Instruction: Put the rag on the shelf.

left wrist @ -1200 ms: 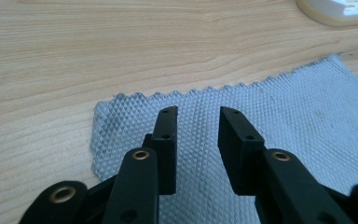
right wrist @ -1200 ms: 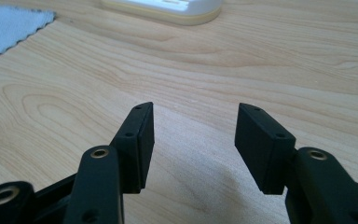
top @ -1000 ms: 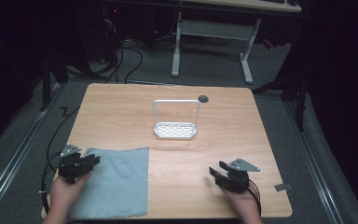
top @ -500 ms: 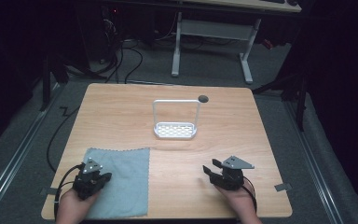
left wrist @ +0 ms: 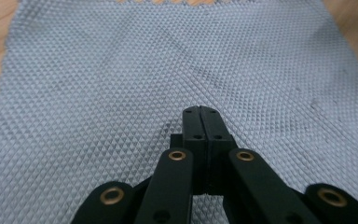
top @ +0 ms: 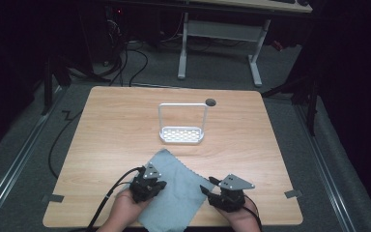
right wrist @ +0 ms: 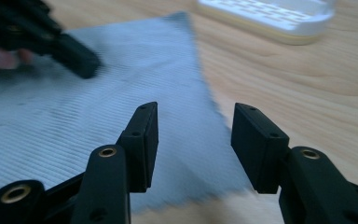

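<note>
At the lower centre of the high view, a grey cloth point(top: 176, 191) lies skewed; the left gripper point(left wrist: 200, 114), jaws closed, apparently pins it, and the right gripper point(right wrist: 193, 140) gapes over its edge to grasp.

Cloth point(top: 174, 193) lies on table point(top: 111, 130) at near edge, centre. Rack point(top: 182, 134) stands behind it, mid-table, apart. Left gripper point(top: 147, 186) on cloth's left part; right gripper point(top: 212, 191) at its right edge.
</note>
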### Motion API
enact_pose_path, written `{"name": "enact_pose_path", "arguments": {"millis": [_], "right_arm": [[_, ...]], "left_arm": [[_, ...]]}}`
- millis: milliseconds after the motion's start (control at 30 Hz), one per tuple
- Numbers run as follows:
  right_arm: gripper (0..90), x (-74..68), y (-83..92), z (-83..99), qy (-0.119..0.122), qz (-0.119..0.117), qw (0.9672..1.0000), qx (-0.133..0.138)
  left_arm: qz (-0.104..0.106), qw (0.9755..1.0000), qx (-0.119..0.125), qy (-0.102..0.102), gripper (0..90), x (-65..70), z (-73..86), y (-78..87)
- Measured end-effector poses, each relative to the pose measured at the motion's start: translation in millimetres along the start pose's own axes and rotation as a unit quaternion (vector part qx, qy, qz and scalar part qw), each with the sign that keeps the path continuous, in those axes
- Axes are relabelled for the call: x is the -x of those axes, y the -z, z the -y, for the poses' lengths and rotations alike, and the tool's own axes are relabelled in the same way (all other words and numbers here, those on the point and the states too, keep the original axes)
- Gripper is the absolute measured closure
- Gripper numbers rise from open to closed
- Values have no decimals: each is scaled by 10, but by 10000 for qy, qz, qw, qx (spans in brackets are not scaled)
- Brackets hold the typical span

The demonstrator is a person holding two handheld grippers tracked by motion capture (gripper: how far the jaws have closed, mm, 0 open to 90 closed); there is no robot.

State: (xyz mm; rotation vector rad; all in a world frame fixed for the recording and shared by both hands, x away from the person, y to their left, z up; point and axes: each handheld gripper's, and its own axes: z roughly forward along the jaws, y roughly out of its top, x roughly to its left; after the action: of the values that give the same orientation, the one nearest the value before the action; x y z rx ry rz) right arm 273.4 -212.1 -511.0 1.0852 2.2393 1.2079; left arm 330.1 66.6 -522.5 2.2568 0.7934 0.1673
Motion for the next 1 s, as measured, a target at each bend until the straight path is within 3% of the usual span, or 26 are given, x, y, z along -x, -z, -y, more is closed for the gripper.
{"name": "enact_pose_path", "arguments": {"millis": [33, 133, 167, 333, 400, 433, 500, 600, 867, 1000], "right_arm": [[521, 0, 0, 0, 0, 0, 10000, 0], [551, -224, -75, 13, 264, -271, 9990, -226], [551, -224, -75, 13, 264, -271, 9990, -226], [606, -387, -171, 68, 466, -467, 9961, -583], [631, -403, -196, 85, 484, -475, 9952, -702], [643, -405, -207, 92, 473, -455, 9949, -762], [678, -395, -209, 105, 469, -388, 9952, -767], [700, -346, -187, 112, 515, -201, 9953, -794], [706, 0, -147, 120, 269, 250, 9963, -783], [706, 116, -218, 73, 217, 404, 9961, -754]], "left_arm": [[0, 10000, 0, 0, 900, 0, 0, 0], [52, 10000, 17, 9, 900, -5, -4, -9], [18, 10000, 31, 17, 900, -15, 0, -1], [-352, 9991, 211, 142, 843, -192, 54, 135], [-615, 9979, 105, 158, 840, -287, 105, 157], [-628, 9979, 85, 144, 847, -320, 130, 160], [-540, 9982, 84, 239, 859, -340, 144, 175], [-439, 9989, 29, 146, 858, -272, 163, 192], [169, 9997, -114, -165, 858, 89, 249, 240], [345, 9992, -114, -191, 851, 183, 244, 216]]}}
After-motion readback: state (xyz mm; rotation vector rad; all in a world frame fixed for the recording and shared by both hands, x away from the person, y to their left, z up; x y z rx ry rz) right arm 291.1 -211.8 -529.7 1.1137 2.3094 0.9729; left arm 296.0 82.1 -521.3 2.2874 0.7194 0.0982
